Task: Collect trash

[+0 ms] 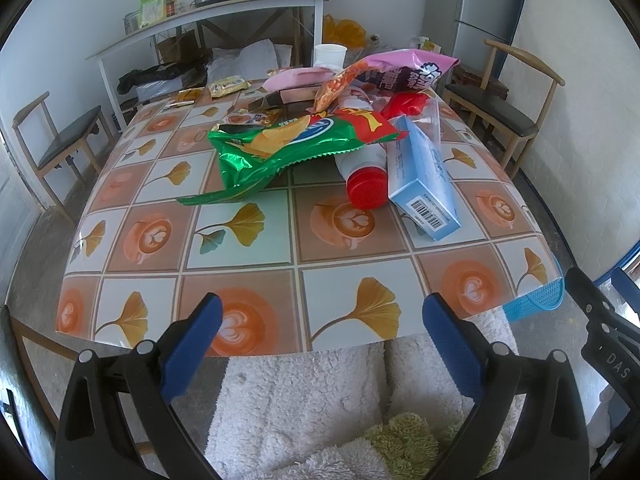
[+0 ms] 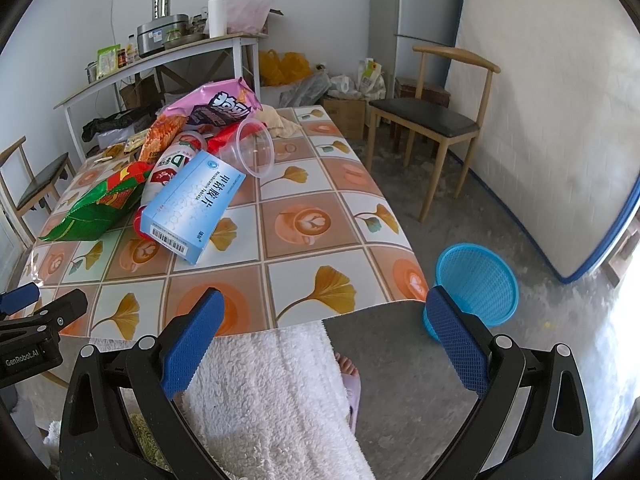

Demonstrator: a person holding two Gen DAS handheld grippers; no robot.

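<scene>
Holding both grippers back at the near table edge, nothing grabbed yet. Left gripper [image 1: 322,316] has its fingers spread wide and empty; right gripper [image 2: 324,312] same, wide and empty

Trash pile sits well ahead of both, mid-table [image 1: 248,256]: green chip bag [image 1: 280,148] ahead and slightly left of my left gripper, red-capped bottle [image 1: 366,186] lying on its side just beside it, blue carton [image 2: 192,204] leaning on the bottle, clear plastic cup [image 2: 256,148] tipped behind it, pink bag [image 2: 216,110] farthest out

Blue basket [image 2: 478,288] is on the floor, just right of my right gripper, below table level

My plan: take the carton first with the right, it's on top and nearest the basket. Pinch across its narrow faces, lift clear so the bottle doesn't roll, then swing right and down. Chip bag likely crumples, so I'd grab its near edge with the left
</scene>
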